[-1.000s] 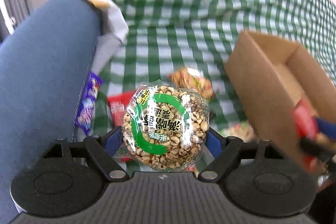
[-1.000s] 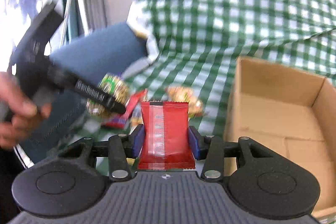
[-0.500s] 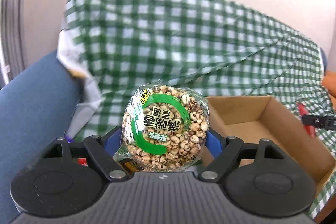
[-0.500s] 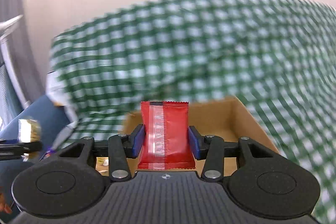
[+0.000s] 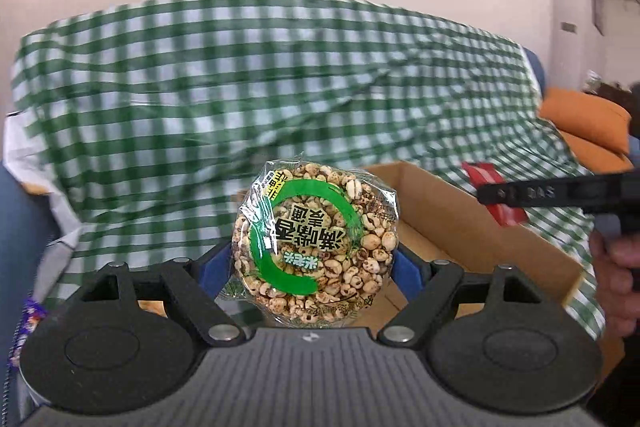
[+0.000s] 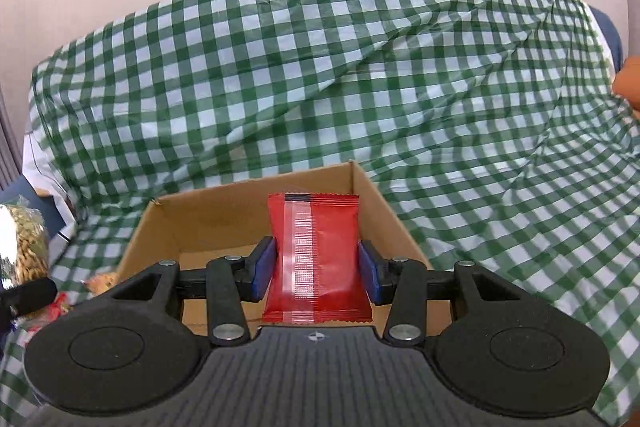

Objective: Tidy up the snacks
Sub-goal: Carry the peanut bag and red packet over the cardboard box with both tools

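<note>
Snacks sit clamped in both tools. From the left wrist view, the left gripper (image 5: 315,267) has its blue pads pressed against either side of a round puffed-grain cake (image 5: 316,247) in a clear wrapper with a green ring and upside-down print; the disc stands on edge between the jaws, which are as far apart as the cake is wide. Behind it, to the right, lies an open cardboard box (image 5: 472,227) on a green checked cloth (image 5: 200,87) draped over a sofa. Over the box's far right side the right gripper (image 5: 540,191) reaches in from the edge of the picture, seen side-on, with a red packet (image 5: 482,173) showing behind its black finger. An orange cushion (image 5: 584,119) rests at far right, and a purple wrapper (image 5: 28,323) peeks in at the lower left edge.

From the right wrist view, the right gripper (image 6: 316,273) pinches the red packet (image 6: 316,263) upright by its sides, jaws closed to the packet's width. The packet is held above the cardboard box (image 6: 168,227), whose brown floor shows just beyond the fingers. At the left edge the puffed-grain cake (image 6: 24,247) appears, blurred, held above loose snacks (image 6: 100,281) that lie on the green checked cloth (image 6: 360,67) beside the box
</note>
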`<control>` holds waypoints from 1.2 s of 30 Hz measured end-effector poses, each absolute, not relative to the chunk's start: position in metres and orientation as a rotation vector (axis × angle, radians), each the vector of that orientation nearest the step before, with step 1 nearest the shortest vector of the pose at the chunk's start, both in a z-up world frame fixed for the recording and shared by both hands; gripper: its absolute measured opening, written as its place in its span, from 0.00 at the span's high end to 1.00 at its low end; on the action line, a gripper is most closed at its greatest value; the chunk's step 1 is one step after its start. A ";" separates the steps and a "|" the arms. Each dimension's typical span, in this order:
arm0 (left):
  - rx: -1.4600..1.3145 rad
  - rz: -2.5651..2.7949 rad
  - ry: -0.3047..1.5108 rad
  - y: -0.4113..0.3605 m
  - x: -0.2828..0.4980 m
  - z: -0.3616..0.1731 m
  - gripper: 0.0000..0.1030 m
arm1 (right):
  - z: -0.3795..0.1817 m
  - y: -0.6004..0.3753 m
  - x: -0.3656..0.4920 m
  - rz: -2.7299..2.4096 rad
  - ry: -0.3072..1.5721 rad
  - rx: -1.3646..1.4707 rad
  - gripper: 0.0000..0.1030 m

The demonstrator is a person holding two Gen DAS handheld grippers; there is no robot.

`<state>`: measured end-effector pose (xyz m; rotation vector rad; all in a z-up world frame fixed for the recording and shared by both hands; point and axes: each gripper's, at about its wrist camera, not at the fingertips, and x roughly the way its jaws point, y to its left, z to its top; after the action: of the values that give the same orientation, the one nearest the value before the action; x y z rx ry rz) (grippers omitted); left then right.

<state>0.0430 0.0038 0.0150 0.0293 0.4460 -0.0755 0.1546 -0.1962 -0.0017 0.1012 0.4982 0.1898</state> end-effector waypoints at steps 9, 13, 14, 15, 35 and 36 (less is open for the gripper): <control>-0.006 -0.117 0.460 -0.009 0.055 0.008 0.17 | -0.003 -0.200 0.155 0.152 0.502 0.087 0.54; -0.005 -0.134 0.464 -0.014 0.055 0.007 0.17 | -0.005 -0.197 0.157 0.152 0.507 0.074 0.54; -0.004 -0.139 0.464 -0.015 0.056 0.007 0.17 | -0.004 -0.197 0.158 0.152 0.509 0.073 0.54; -0.002 -0.144 0.465 -0.017 0.056 0.006 0.17 | -0.005 -0.197 0.158 0.150 0.509 0.073 0.54; 0.014 -0.175 0.483 -0.028 0.063 -0.001 0.17 | -0.004 -0.193 0.163 0.143 0.515 0.053 0.54; 0.014 -0.176 0.483 -0.029 0.063 -0.001 0.17 | -0.004 -0.193 0.162 0.144 0.515 0.054 0.54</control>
<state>0.0629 -0.0286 -0.0008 0.0136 0.4834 -0.1761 0.1625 -0.1926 -0.0038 0.0539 0.5146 0.1436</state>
